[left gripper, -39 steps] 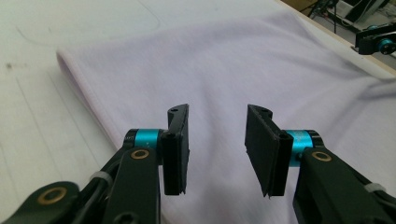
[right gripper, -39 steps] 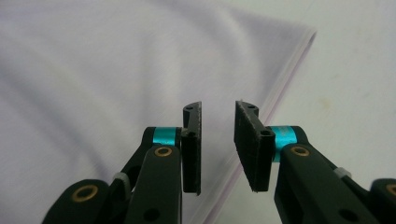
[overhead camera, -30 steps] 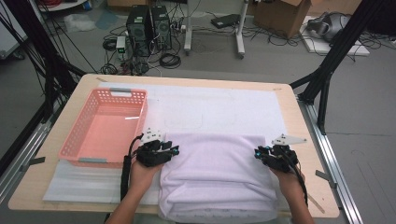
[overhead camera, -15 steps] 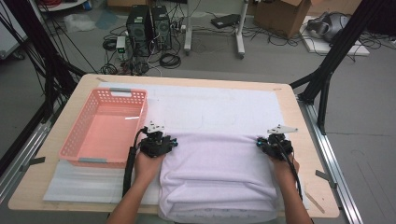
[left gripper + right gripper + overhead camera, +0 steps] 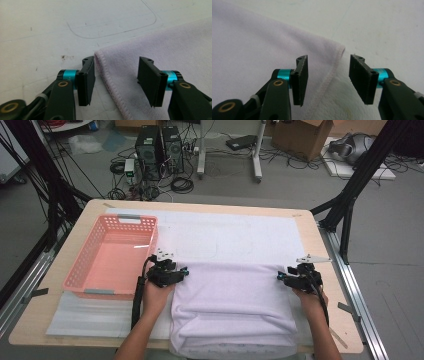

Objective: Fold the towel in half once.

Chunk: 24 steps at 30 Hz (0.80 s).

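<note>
A pale lilac towel [image 5: 232, 295] lies folded on the white mat, and its near end hangs over the table's front edge. My left gripper [image 5: 176, 268] stands at the towel's far left corner. In the left gripper view the gripper [image 5: 116, 75] is open, its jaws have just been opening, and the hemmed corner [image 5: 105, 62] lies flat between them, untouched. My right gripper [image 5: 289, 276] is at the far right corner. It [image 5: 328, 75] is open too, its jaws just opened, and the towel's hem [image 5: 332, 72] rests loose between the pads.
An empty pink basket [image 5: 120, 218] stands at the left, close beside my left hand. The white mat [image 5: 225, 235] stretches beyond the towel toward the table's far edge. A pencilled outline [image 5: 112, 32] is drawn on the mat ahead of the left gripper.
Both grippers have slid a little farther up the table with the towel's far edge. Their jaws have opened and let go of the two corners, which now lie flat.
</note>
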Each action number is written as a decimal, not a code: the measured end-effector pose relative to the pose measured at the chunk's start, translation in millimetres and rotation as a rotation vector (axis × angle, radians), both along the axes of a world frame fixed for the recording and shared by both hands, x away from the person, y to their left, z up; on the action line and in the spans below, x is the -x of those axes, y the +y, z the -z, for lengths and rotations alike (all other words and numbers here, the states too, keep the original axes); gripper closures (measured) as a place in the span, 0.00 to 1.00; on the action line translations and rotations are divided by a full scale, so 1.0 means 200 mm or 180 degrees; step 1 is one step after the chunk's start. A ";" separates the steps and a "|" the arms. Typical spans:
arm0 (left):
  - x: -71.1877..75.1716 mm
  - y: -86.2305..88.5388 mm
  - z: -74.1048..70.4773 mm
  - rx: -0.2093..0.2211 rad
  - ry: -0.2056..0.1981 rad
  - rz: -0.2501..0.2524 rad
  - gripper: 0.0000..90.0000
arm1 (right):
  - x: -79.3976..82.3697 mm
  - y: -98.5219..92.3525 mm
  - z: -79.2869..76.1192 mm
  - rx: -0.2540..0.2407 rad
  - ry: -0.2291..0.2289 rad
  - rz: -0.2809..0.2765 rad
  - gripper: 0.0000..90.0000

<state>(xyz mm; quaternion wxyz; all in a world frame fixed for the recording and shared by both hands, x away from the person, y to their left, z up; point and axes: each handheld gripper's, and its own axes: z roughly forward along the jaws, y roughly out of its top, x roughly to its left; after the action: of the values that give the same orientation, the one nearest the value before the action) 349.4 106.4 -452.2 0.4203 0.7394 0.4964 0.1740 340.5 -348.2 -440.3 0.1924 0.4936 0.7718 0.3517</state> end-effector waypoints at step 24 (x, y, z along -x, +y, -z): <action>-0.09 -0.04 -0.14 0.0240 -0.0136 0.0046 0.94 | -0.01 0.00 -0.06 -0.0208 -0.0210 -0.0081 0.95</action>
<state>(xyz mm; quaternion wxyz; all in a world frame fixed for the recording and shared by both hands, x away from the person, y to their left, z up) 368.3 97.8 -423.7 0.4596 0.7227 0.4882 0.1678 343.2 -348.6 -428.7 0.1971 0.4778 0.7593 0.3953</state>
